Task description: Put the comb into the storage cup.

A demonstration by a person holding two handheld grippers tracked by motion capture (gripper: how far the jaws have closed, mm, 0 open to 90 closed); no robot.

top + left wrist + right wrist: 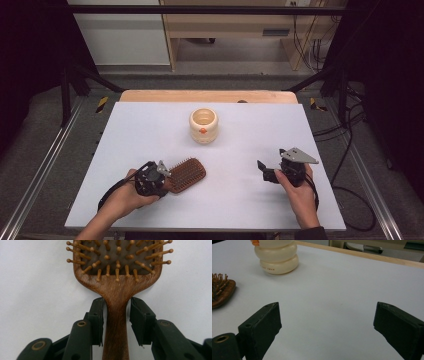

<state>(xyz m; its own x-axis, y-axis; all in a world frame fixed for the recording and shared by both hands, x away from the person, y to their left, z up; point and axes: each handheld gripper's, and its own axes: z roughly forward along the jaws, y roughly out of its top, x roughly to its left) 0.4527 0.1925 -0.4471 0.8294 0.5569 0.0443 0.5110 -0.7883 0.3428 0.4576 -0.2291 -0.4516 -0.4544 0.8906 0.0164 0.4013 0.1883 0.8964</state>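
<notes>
A wooden paddle hairbrush lies bristles up on the white table top, near the front left. My left gripper has its two jaws on either side of the brush's handle, just below the head. The pads stand very close to the handle, and a thin sliver of table shows on each side. The gripper's midpoint is on the handle's neck. My right gripper rests at the front right, wide open, with only bare table between its jaws.
A cream, ribbed pot with an orange mark stands open-topped at the table's middle back; it shows again to the upper left in the right gripper view. The table's wooden back edge runs behind it. The brush head lies left of the right gripper.
</notes>
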